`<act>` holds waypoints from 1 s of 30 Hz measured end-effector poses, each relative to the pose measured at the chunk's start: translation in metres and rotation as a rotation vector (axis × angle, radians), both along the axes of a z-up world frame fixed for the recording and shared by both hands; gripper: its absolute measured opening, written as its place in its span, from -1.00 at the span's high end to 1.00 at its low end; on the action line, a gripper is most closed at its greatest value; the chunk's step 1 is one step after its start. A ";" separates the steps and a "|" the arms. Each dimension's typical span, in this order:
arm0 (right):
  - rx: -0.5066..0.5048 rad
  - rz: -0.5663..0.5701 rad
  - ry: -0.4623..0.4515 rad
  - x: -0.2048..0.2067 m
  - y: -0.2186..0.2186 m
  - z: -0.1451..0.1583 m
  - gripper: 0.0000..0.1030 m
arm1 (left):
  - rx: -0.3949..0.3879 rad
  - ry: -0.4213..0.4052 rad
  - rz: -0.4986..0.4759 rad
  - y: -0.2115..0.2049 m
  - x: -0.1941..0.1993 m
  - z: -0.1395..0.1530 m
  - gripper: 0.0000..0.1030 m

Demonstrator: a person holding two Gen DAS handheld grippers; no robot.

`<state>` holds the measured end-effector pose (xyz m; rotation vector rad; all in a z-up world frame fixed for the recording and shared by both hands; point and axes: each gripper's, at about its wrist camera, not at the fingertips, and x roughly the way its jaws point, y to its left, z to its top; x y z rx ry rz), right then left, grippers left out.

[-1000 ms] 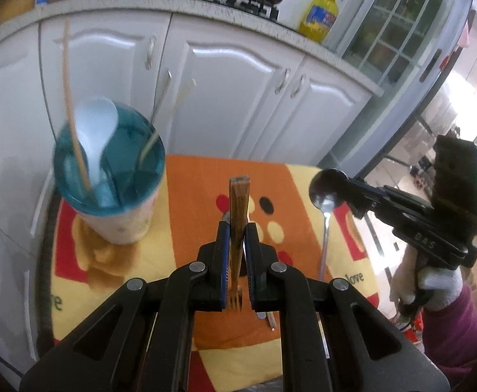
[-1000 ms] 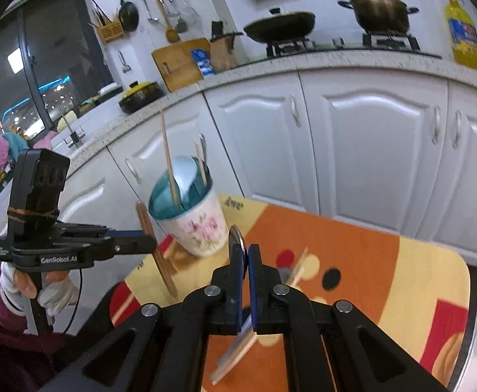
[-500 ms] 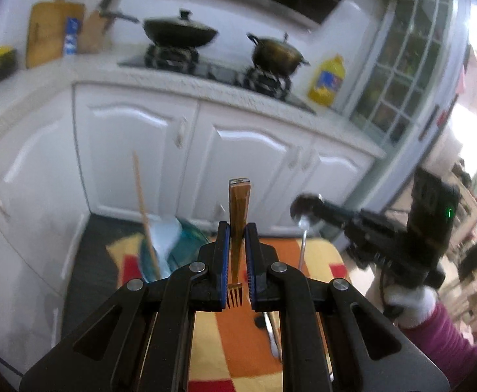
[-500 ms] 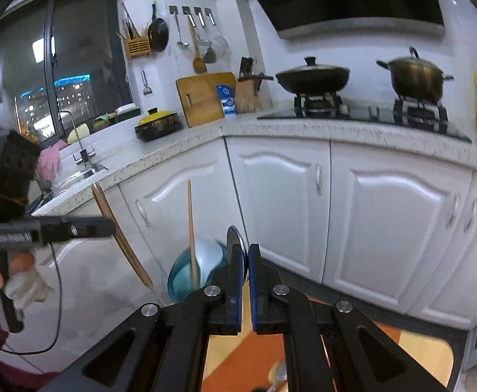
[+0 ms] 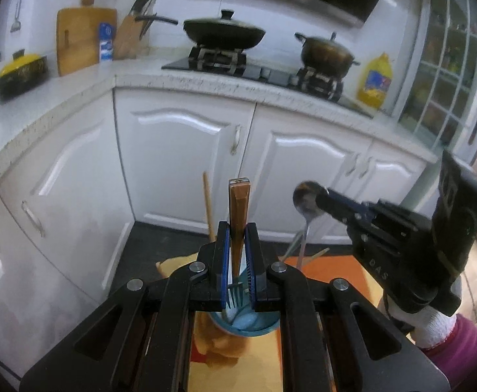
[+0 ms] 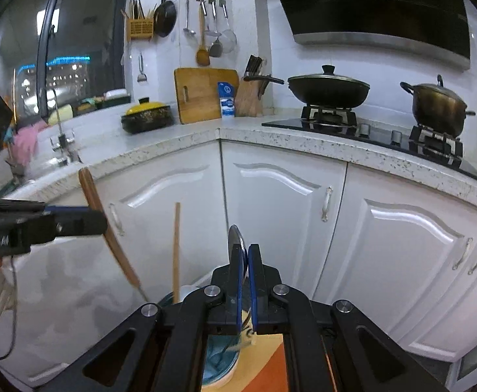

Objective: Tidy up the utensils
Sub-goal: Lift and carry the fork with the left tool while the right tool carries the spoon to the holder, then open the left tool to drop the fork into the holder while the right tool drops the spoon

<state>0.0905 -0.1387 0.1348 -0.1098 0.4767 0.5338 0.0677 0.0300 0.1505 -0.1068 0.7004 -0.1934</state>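
Two grippers loaded. My left gripper (image 5: 238,254) is clamped on a wooden-handled fork (image 5: 238,209), handle up toward 12 o'clock, tines down between the pads. My right gripper (image 6: 245,281) is pinched nearly flat on a metal spoon (image 5: 305,202); in the left wrist view its bowl sits at 2 o'clock of the fork, stem hanging down. Versus a second ago, both have lifted and tilted up: the teal cup (image 5: 245,321), then at 10 o'clock and fully seen, now lies directly under the left jaws at 6 o'clock, mostly hidden. The orange cloth (image 5: 333,268) has shrunk to a strip; cabinets (image 5: 186,163) and stove (image 5: 258,68) fill the view. A wooden chopstick (image 5: 208,207) stands in the cup.
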 end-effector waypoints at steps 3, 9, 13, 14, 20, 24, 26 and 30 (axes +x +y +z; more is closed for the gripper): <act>-0.018 0.001 0.013 0.006 0.008 -0.015 0.94 | 0.022 0.022 0.013 -0.002 0.006 -0.017 0.85; -0.056 0.035 0.082 0.008 0.016 -0.048 0.94 | 0.020 0.073 0.008 -0.008 0.014 -0.041 0.85; -0.052 0.056 0.124 0.002 0.012 -0.061 0.94 | 0.025 0.083 0.014 -0.014 0.015 -0.050 0.85; -0.044 0.064 0.136 0.000 0.009 -0.063 0.94 | 0.025 0.085 0.016 -0.015 0.015 -0.052 0.85; -0.021 0.093 0.189 -0.009 0.006 -0.068 0.92 | 0.027 0.078 0.025 -0.023 0.014 -0.056 0.84; 0.001 0.113 0.236 -0.009 0.007 -0.070 0.89 | 0.006 0.091 0.025 -0.025 0.015 -0.057 0.84; 0.015 0.121 0.258 -0.007 0.007 -0.069 0.90 | -0.007 0.098 0.025 -0.024 0.015 -0.056 0.83; 0.041 0.132 0.286 -0.008 0.001 -0.066 0.77 | -0.011 0.099 0.033 -0.020 0.012 -0.053 0.70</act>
